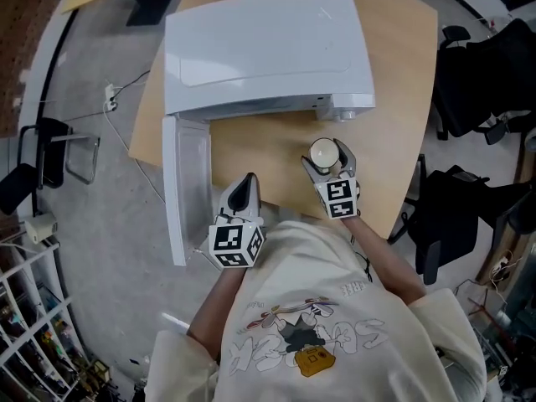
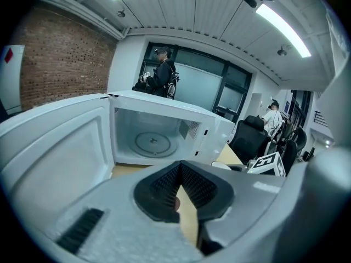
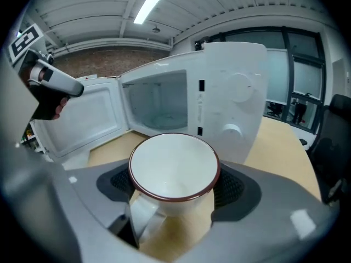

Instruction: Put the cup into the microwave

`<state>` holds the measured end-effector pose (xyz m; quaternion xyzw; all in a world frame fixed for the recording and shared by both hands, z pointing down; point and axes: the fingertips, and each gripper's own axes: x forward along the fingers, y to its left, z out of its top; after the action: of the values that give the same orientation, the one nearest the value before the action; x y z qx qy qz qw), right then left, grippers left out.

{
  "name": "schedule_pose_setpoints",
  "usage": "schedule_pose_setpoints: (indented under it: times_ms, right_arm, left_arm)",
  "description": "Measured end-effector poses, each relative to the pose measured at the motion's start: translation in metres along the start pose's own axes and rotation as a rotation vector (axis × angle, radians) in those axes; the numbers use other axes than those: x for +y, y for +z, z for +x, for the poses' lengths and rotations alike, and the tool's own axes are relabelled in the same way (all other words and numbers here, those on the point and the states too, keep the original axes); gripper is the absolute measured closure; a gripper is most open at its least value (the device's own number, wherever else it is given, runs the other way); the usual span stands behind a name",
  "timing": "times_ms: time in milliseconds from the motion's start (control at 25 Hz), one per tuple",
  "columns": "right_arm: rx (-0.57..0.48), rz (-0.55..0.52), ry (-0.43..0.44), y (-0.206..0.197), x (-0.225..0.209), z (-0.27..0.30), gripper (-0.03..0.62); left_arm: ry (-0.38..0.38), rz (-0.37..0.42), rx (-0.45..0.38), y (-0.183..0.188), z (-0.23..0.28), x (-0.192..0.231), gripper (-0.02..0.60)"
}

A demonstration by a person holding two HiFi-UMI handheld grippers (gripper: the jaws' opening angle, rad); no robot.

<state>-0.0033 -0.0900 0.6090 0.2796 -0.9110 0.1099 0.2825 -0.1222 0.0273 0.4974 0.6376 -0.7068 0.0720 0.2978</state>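
The right claw (image 1: 327, 162) grips the cup (image 1: 323, 151) by its sides. The microwave (image 1: 268, 48) panel is at the cup's 12 o'clock and the cavity at its 10 o'clock, so on the way in the cup could clip the frame. The left claw (image 1: 243, 193) is closed and empty, near the open door (image 1: 186, 187).

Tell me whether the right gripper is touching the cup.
Touching: the right gripper view shows the cup pressed between the pads of the right gripper.
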Motion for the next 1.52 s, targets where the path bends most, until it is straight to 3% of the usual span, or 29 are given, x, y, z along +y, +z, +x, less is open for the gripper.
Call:
schedule_pose_setpoints:
  times_ms: [280,640,1160,1520]
  right_arm:
    - [-0.010,-0.071,0.103,0.026,0.052,0.029,0.187]
    - [-0.067,-0.106,0.125,0.089,0.075,0.072,0.187]
    - [-0.098,-0.108,0.047,0.145,0.076,0.144,0.187]
    - [-0.103,-0.067,-0.049,0.163,0.052,0.189,0.187]
  left_arm:
    - [0.035,-0.042,-0.024,0.001,-0.013,0.020,0.577]
    - [0.041,-0.091,-0.032,0.007,-0.021,0.046,0.577]
    - [-0.050,0.003,-0.036,0.031,-0.012,0.059,0.577]
    - [-0.074,0.009,-0.037,0.048,-0.010,0.075,0.577]
